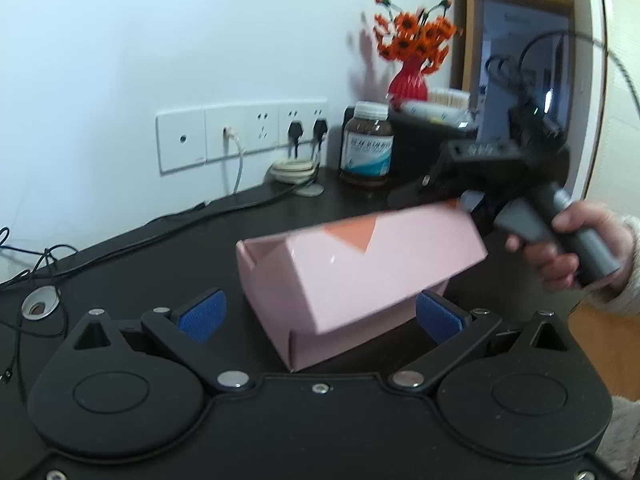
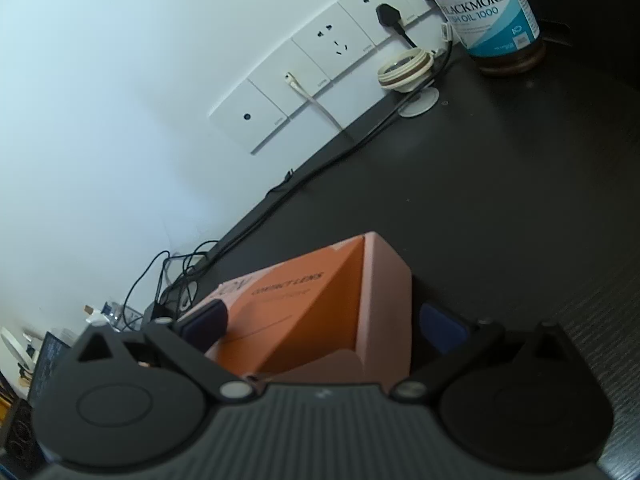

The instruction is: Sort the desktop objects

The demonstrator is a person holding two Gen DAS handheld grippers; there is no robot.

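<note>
Box (image 1: 360,268): we're gripping its end with our right gripper (image 2: 324,326), jaws clamped.
Left gripper (image 1: 320,314): we're holding it spread wide beside the box.

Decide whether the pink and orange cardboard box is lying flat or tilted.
Tilted: the pink and orange cardboard box has one end lifted by the right gripper, its other end low near the dark desk.

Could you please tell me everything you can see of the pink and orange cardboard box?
The pink and orange cardboard box is a long, glossy carton, pale pink with orange panels; black print reads "CONTACT LENS". It is tilted, its far end raised over the black desk. One end flap is open. The right claw is shut on that raised end, one blue pad on each side. The open left claw straddles the near end without clearly touching it.
</note>
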